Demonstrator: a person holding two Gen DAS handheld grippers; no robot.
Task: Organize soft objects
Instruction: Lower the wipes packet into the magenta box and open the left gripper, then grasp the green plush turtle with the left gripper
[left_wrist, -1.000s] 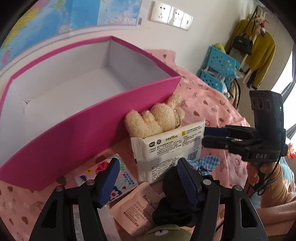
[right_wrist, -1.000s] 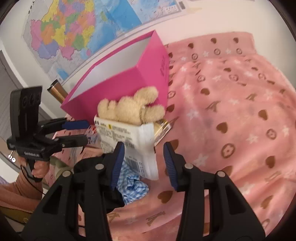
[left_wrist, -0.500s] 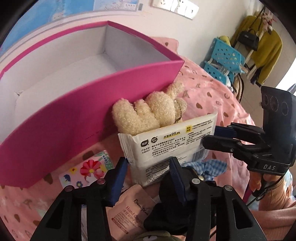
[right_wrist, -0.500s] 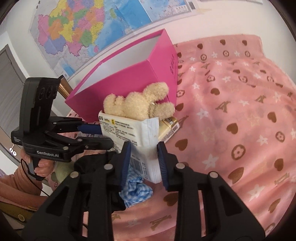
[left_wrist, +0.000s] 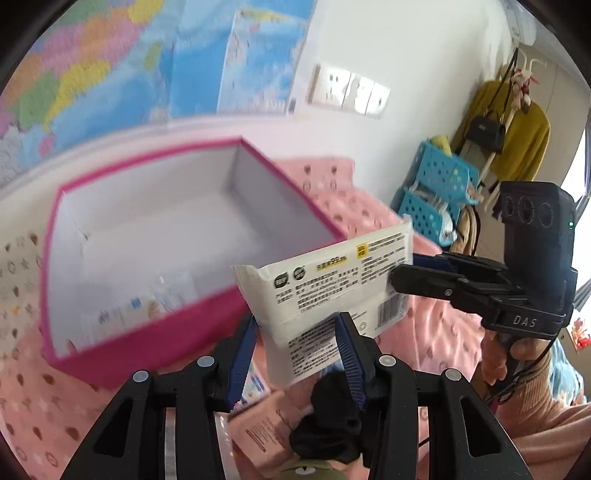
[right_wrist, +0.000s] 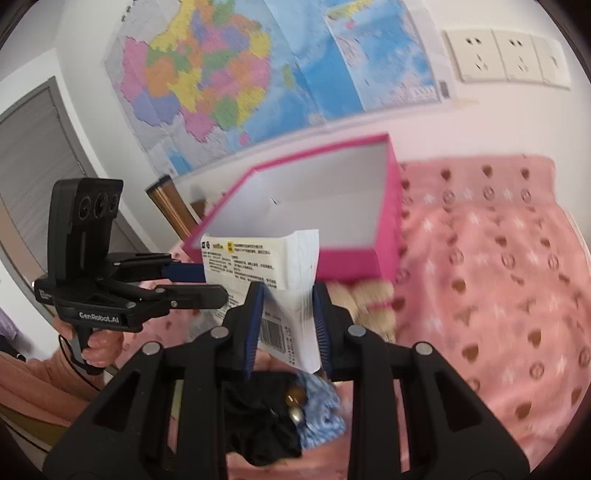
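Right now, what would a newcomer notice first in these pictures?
A white wipes pack held in the air by both grippers, the left gripper and the right gripper each clamped on one end. Behind it stands an open pink box on the pink blanket.

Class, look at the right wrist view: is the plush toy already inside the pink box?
No, the plush toy lies on the pink blanket beside the pink box.

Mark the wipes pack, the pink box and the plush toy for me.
wipes pack (left_wrist: 332, 280), left wrist view, on its printed white face.
pink box (left_wrist: 155, 343), left wrist view, on its near outer wall.
plush toy (right_wrist: 369, 299), right wrist view, on its tan fur.
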